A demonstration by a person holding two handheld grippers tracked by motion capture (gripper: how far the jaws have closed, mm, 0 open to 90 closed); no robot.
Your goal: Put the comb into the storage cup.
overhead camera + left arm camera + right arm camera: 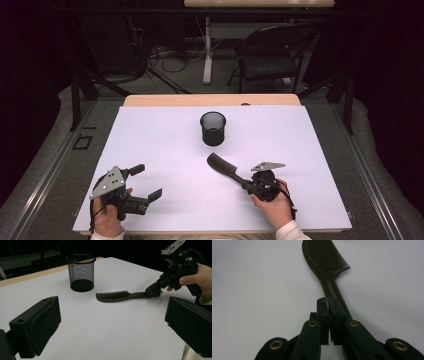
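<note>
A dark brown comb (222, 166) lies flat on the white tabletop (165, 145), teeth end toward the far left, handle toward the person's right hand. My right gripper (246, 184) is shut on the end of the comb's handle; in the right gripper view the comb (324, 257) stretches away from the closed jaws of the right gripper (328, 301). Behind the comb stands an upright black mesh cup (213, 128). My left gripper (147, 182) rests near the front left, open with nothing between its jaws. The left gripper view has the comb (115, 295), the mesh cup (81, 272) and the right gripper (153, 291).
The white sheet covers a wooden table whose far edge (210, 100) shows behind the cup. A black folding chair (272, 55) and a desk leg (207, 50) stand on the floor beyond the table.
</note>
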